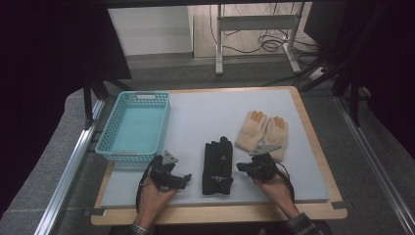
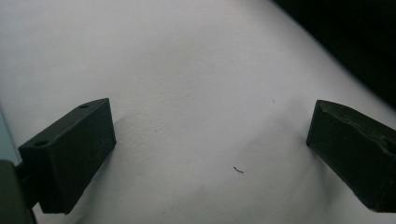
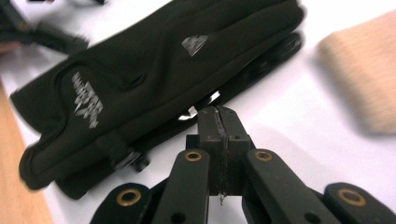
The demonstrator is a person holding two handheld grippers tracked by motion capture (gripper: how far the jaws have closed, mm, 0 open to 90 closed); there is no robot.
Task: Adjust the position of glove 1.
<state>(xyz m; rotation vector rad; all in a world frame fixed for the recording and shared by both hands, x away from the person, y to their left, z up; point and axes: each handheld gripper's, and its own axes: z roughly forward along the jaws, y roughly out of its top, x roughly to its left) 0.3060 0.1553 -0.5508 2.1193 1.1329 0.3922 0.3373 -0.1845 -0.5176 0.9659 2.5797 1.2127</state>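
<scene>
A pair of black gloves [image 1: 218,166] lies stacked in the middle of the grey mat [image 1: 205,117], and shows large with silver logos in the right gripper view [image 3: 154,74]. A pair of beige gloves [image 1: 262,131] with orange fingertips lies to its right; one cuff [image 3: 364,70] is blurred. My left gripper [image 1: 182,179] rests on the mat left of the black gloves, jaws wide apart over bare mat [image 2: 210,135]. My right gripper [image 1: 241,168] is on their right side, jaws pressed together [image 3: 218,114], tip just at the black gloves' edge.
A teal perforated basket [image 1: 110,147] stands at the mat's left side, close behind my left hand. The wooden table edge [image 1: 220,211] runs along the front. Metal rails flank the table, and a desk frame with cables stands beyond it.
</scene>
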